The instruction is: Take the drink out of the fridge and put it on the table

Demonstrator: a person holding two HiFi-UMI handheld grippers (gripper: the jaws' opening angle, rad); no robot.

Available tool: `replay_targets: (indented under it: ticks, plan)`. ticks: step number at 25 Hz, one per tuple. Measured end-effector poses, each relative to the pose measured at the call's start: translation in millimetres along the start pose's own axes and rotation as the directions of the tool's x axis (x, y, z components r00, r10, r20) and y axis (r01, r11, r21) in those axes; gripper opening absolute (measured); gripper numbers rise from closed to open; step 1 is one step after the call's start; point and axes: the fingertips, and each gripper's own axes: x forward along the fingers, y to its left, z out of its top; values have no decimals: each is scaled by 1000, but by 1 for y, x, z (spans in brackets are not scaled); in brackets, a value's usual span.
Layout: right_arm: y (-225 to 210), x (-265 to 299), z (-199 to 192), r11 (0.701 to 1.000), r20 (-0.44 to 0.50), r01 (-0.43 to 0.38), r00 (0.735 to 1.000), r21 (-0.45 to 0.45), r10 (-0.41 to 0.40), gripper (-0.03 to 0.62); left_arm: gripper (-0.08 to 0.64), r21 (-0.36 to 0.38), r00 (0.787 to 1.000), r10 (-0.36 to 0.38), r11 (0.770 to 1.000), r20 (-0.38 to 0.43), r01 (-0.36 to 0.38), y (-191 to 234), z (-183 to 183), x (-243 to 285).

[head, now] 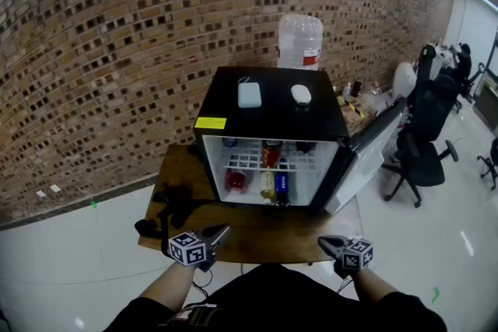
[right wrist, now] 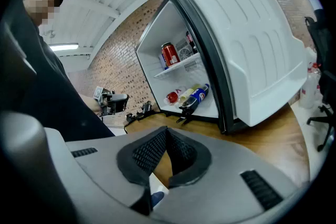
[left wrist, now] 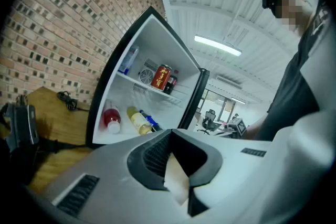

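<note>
The left gripper [head: 218, 232] and right gripper [head: 328, 243] are both closed and empty, held at the near edge of the table [head: 257, 233]. The fridge [head: 268, 117] has its door [head: 366, 155] open. The can [head: 271, 154] and bottles [head: 268, 184] sit inside, so every drink is yet to be taken out.

A brick wall [head: 117, 50] is seen across the top and left of the head view. A large clear water bottle [head: 300, 41] with a red label is stood against it at upper centre. Just below, a pale flat box [head: 250, 95] and a white oval item [head: 301, 94] are laid side by side, apart. A black office chair [head: 424, 144] is parked at the right on a glossy white floor [head: 70, 260]. Black cables [head: 175, 206] are heaped left of centre.
</note>
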Motion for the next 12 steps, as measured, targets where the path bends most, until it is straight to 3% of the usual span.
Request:
replay_targets:
  ticks: [8, 12]
  plan:
    - [0, -26, 2, 999, 19, 36, 999, -15, -36, -6, -3, 176, 999, 9, 984, 46, -17, 7, 94, 72]
    - [-4, -40, 8, 998, 51, 65, 997, -12, -64, -6, 108, 261, 999, 6, 965, 34, -15, 7, 127, 111]
